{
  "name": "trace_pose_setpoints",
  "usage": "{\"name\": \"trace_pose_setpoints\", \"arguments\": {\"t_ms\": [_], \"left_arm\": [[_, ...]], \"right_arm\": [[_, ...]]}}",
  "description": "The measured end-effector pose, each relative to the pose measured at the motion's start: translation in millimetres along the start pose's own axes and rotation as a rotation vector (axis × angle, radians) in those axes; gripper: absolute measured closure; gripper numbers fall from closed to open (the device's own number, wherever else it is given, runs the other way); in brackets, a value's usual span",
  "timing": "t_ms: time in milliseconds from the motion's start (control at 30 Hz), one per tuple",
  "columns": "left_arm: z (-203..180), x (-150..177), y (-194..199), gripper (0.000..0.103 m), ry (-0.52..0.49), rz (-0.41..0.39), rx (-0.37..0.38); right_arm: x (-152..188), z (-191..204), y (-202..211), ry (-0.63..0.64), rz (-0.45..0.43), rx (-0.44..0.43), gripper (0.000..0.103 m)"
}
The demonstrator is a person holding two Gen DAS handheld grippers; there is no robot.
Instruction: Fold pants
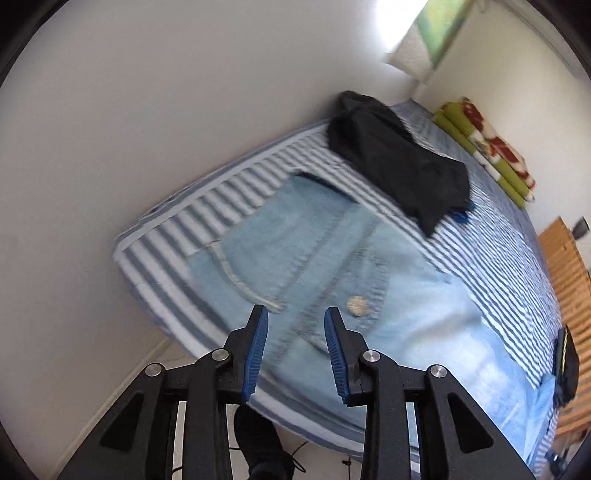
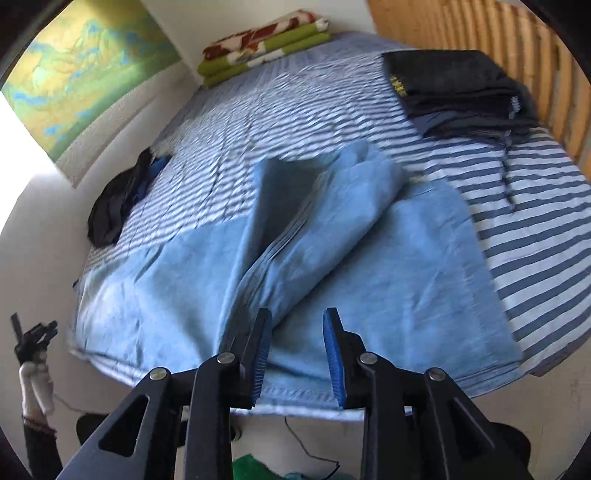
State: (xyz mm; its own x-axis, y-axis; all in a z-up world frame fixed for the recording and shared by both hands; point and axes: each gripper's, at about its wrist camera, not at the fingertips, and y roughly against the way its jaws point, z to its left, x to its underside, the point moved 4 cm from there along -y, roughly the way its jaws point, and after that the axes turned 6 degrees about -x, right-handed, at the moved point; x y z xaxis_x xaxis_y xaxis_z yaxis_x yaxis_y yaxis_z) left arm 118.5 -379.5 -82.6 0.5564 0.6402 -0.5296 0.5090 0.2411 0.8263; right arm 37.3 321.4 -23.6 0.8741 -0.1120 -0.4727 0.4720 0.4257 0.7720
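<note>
I have the light blue jeans (image 1: 332, 266) spread flat on the bed (image 1: 207, 206), which has a blue and white striped cover, and I will place everything else from them. In the left wrist view I look down on their waist end: the metal button (image 1: 357, 306) sits just past my left hand-held gripper (image 1: 296, 320), and a pocket seam curves to the side of it. That hand-held gripper is released, blue pads (image 1: 258, 339) apart, nothing between them, hanging above the denim near the bed's near edge.

In the right wrist view the jeans (image 2: 406, 280) cover the near part of the bed (image 2: 554, 258), and one section of the cloth is raised in a loose ridge that runs away from me along the middle of the pants. My right hand-held gripper (image 2: 297, 321) is released too; its pads (image 2: 263, 347) stand apart, and the raised ridge ends right at the left pad, though I cannot tell whether cloth and pad touch.

Beyond the jeans, toward the white wall, lies a crumpled black garment (image 1: 399, 166). Further off past the jeans, in the bed's far corner, a folded green, red and white blanket (image 2: 266, 40) is stacked. On the opposite side of the jeans from the black garment, a pile of folded dark clothes (image 2: 458, 88) sits by the wooden slatted frame (image 2: 480, 33). A green and yellow picture (image 2: 88, 62) hangs on the wall behind the bed.
</note>
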Motion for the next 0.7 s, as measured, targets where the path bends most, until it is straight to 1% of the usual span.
{"name": "trace_pose_setpoints", "arguments": {"t_ms": [33,100,167,233,300,400,467,567,600,633,667,700], "left_arm": [[-28.0,1.7,6.2,0.07,-0.057,-0.006,0.035],[-96.6,5.9,17.5,0.07,-0.18,-0.01,0.112],[-169.2,19.4,27.6,0.069,-0.297,0.006,0.213],[-243.1,39.7,37.3,0.069,-0.415,0.025,0.302],[-316.3,67.9,45.9,0.069,-0.534,0.063,0.389],[-415.8,121.0,56.2,0.069,-0.683,0.134,0.508],[-472.9,162.5,63.0,0.069,-0.762,0.188,0.573],[-547.1,223.6,65.5,0.069,-0.878,0.256,0.624],[-569.8,241.8,62.5,0.069,-0.913,0.275,0.622],[-593.6,258.3,57.9,0.068,-0.947,0.282,0.612],[-608.5,273.9,53.2,0.068,-0.978,0.278,0.585],[-623.1,283.9,43.3,0.068,-0.986,0.289,0.558]], "right_arm": [[-8.2,-11.3,3.4,-0.025,-0.04,0.039,0.077],[-21.1,-36.0,5.6,-0.079,-0.107,0.109,0.077],[-31.1,-61.6,-0.3,-0.135,-0.127,0.129,0.077],[-33.6,-83.1,-9.1,-0.189,-0.142,0.147,0.077],[-30.5,-101.5,-18.6,-0.226,-0.142,0.132,0.077],[-19.4,-118.8,-33.7,-0.254,-0.124,0.033,0.077],[-10.0,-126.9,-42.4,-0.25,-0.122,-0.009,0.077],[-3.0,-133.9,-47.3,-0.216,-0.133,-0.027,0.088],[-5.9,-133.3,-46.9,-0.204,-0.126,-0.025,0.088],[-8.6,-131.7,-46.3,-0.188,-0.132,-0.025,0.088],[-10.4,-130.6,-46.2,-0.169,-0.134,-0.017,0.088],[-11.1,-129.9,-47.6,-0.153,-0.128,-0.011,0.088]]}}
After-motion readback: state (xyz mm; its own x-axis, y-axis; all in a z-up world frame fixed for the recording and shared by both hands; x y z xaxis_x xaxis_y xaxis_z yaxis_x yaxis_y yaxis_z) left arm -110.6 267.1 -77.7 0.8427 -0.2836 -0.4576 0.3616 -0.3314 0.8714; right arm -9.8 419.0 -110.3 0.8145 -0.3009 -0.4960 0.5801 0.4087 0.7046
